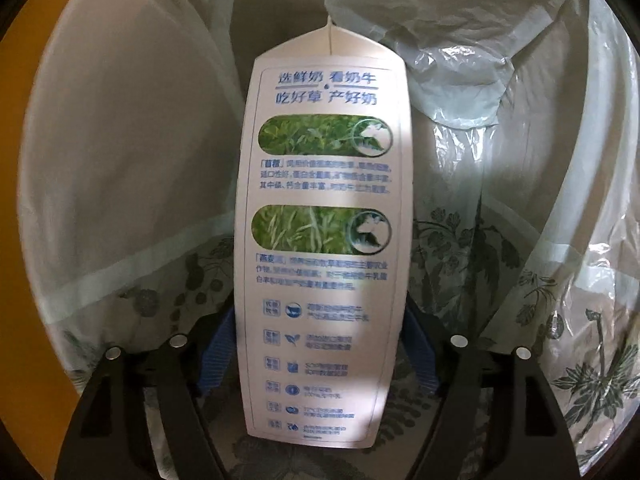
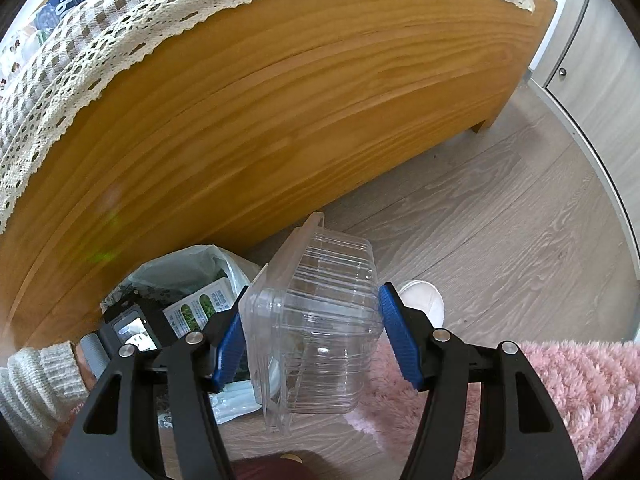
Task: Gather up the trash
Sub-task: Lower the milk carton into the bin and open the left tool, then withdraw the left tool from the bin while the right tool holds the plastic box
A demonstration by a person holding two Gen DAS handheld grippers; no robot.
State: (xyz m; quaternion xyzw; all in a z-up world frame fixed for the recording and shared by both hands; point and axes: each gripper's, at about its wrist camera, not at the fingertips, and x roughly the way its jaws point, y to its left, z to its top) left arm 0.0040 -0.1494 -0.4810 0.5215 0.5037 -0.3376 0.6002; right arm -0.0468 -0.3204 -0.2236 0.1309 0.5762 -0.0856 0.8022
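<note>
Two pieces of trash are in hand, neither binned yet. My left tongs (image 1: 320,360) hang wide over the lined bin (image 1: 120,160), the milk carton (image 1: 324,220) between the pads — gripped or slipping, I cannot tell. Its print reads "选鲜奶 看奶牛". My right tongs (image 2: 316,340) squeeze a clear plastic box (image 2: 316,320) above the floor (image 2: 500,220).

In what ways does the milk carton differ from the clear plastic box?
The milk carton is opaque white with blue print; the clear plastic box is transparent and ribbed. The milk carton is tall and narrow, the clear plastic box squat. The milk carton is over the bin liner, the clear plastic box above the floor. Both sit between blue gripper pads.
</note>
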